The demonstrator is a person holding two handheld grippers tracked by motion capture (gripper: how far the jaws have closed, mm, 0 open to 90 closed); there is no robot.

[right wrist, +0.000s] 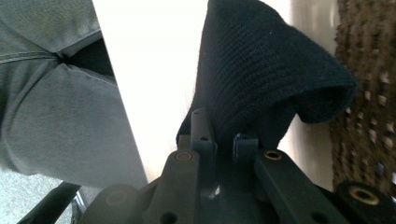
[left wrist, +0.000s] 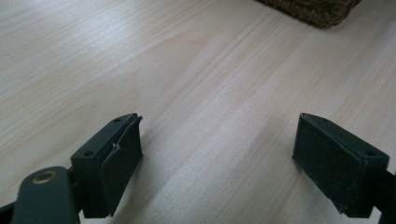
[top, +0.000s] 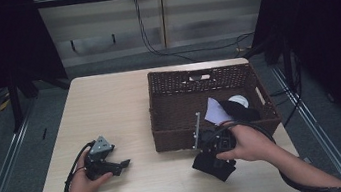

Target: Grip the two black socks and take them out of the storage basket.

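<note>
Right gripper sits low over the near right part of the table, just in front of the brown wicker basket; the person's right hand wraps its body. In the right gripper view the jaws are clenched on a fold of black knitted cloth, which rises from between the pads and curls over at its upper edge, with the pale tabletop behind it and the woven basket wall alongside. In the high view the dark mass at the gripper's tip near the table edge is probably this same cloth, though dim light makes the outline hard to separate from the gripper. Left gripper lies on the tabletop at the near left, well apart from the basket, held by the left hand, grey three-cornered plate uppermost. The left gripper view shows its jaws released and spread wide, bare wood grain between them, one basket corner at the far upper edge. Inside the basket: a pale lilac cloth, a dark item beside it, and a small white round object.
</note>
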